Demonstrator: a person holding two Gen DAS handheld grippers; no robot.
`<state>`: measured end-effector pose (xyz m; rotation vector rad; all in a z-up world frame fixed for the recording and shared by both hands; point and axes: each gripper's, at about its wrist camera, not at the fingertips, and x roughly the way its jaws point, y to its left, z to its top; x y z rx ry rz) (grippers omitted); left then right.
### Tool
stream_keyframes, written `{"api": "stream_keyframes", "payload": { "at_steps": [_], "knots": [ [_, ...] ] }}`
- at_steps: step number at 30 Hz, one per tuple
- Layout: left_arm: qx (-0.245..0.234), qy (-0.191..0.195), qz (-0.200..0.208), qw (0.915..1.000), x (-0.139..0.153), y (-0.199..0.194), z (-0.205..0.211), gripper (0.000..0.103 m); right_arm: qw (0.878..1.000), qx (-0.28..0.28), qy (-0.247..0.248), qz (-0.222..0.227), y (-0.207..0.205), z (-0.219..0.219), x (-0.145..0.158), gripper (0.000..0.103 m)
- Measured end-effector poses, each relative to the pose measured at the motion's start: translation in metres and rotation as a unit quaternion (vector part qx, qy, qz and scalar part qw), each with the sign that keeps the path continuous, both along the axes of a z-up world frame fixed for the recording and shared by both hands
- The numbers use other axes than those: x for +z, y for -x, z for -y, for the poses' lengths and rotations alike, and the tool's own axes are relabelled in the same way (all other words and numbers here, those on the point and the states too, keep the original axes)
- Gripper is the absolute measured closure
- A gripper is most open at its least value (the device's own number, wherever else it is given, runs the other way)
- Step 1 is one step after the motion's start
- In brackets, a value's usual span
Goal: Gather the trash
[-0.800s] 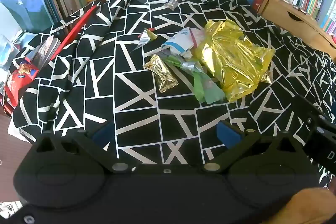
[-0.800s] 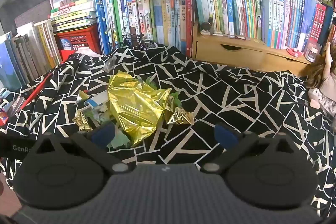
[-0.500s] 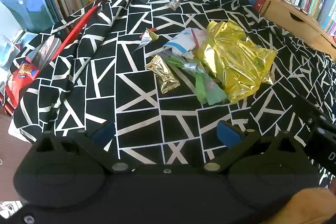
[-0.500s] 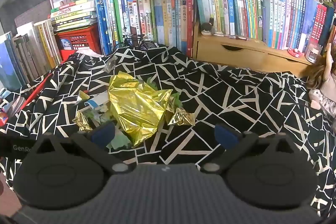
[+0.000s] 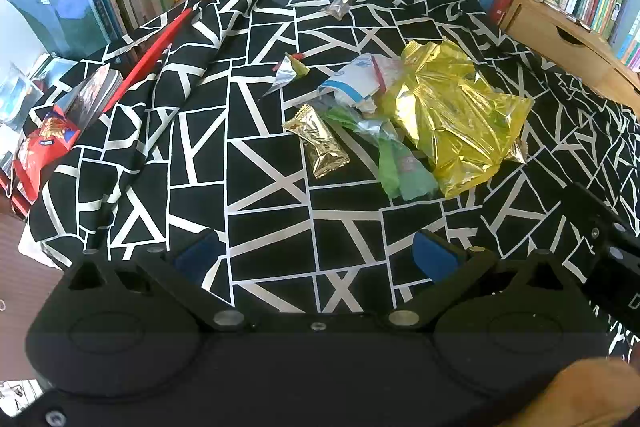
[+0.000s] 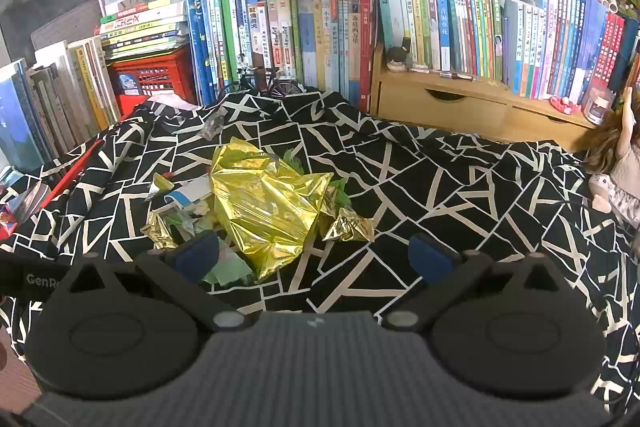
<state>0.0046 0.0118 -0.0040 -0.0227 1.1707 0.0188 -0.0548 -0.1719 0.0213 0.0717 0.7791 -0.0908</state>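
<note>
both tongs, left gripper [image 5: 316, 253] and right gripper [image 6: 314, 253], gape empty, tilted down toward trash [image 5: 452, 111].

Trash count on your cloth

One large gold foil bag [image 5: 452, 115], two small gold wrappers [image 5: 322, 143] [image 6: 349, 225], one clear packet [image 5: 341, 3] far.

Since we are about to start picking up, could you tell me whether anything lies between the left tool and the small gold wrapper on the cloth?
Nothing visible does. The left tool is open, and only bare black-and-white cloth lies between it and the small gold wrapper. The green wrapper lies beside it, to the right.
</note>
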Motion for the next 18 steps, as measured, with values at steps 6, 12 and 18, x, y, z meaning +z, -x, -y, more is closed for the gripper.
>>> {"api": "stream_keyframes", "payload": {
  "at_steps": [6, 12, 18],
  "knots": [
    [0.000, 0.000, 0.000, 1.0000, -0.0003, -0.0004, -0.0012, 0.000, 1.000, 0.000, 0.001, 0.002, 0.0008, 0.0009, -0.0005, 0.000],
    [0.001, 0.000, 0.002, 1.0000, 0.0024, 0.0025, -0.0032, 0.000, 1.000, 0.000, 0.001, 0.003, 0.0019, 0.0002, 0.0031, 0.000],
    [0.002, -0.001, 0.001, 1.0000, 0.0033, 0.0030, -0.0038, 0.000, 1.000, 0.000, 0.002, 0.003, 0.0024, 0.0002, 0.0028, 0.000]
  ]
}}
